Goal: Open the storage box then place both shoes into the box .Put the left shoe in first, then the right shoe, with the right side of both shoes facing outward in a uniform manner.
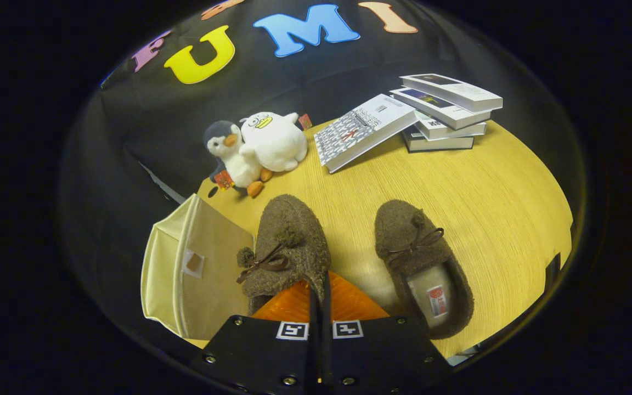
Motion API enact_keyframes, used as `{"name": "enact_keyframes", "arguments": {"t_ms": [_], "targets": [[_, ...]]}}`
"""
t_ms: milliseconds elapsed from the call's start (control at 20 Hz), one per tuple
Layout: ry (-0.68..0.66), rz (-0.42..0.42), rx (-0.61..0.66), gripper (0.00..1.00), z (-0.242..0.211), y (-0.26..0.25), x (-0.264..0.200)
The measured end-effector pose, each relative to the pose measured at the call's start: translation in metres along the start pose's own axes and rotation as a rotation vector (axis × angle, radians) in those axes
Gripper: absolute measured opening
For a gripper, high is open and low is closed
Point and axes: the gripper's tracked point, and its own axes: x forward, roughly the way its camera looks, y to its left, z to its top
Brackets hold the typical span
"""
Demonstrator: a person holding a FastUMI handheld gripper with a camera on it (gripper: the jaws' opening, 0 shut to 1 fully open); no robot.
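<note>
Left shoe clamped at heel rim by closed jaws, toe pointing away; box just left, 1 shoe-side away.

1. My gripper is pinched on the left shoe — storage box crowds lower left.
2. Bare table right of the right shoe — books, plush toys block the top.

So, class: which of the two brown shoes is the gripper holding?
The shoe beside the beige box: the gripper is shut on that left shoe; the other shoe lies free.
</note>
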Motion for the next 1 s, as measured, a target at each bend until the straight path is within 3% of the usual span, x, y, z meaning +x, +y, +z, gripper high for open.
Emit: {"name": "enact_keyframes", "arguments": {"t_ms": [450,1000], "targets": [[-0.091,0.079,-0.048,0.02,0.041,0.080,-0.040],[-0.061,0.199,-0.070,0.02,0.014,0.191,-0.020]]}}
